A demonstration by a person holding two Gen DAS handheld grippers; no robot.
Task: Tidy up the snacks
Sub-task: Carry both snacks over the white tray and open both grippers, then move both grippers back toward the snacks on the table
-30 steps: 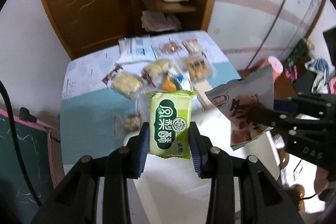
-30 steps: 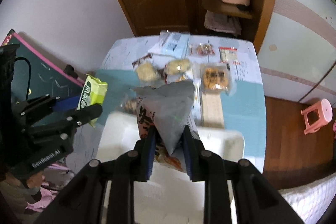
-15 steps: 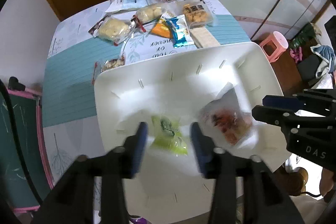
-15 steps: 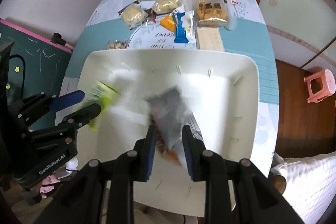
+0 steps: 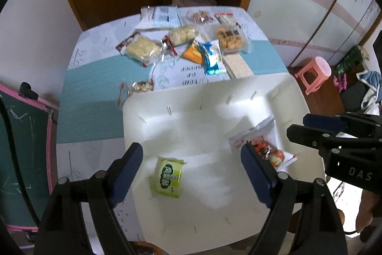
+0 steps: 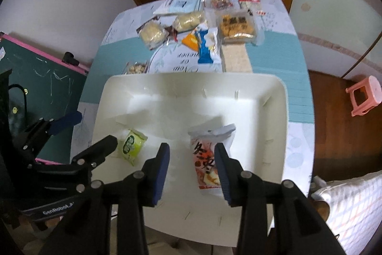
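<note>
Green snack pack point(image 5: 168, 177) lies in the white bin point(image 5: 274, 214) below the left hand-held gripper point(image 5: 192, 167) (jaws just opened, gaping).

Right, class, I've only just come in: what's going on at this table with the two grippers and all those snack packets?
A person with a gripper in each hand is sorting snacks into a white bin. The left gripper, jaws just opened wide, has let a green packet drop onto the bin floor. The right gripper, jaws just opening, has a red-and-white packet lying loose between its fingers, also in the bin. More packets, including a blue one, wait on the table beyond.
</note>
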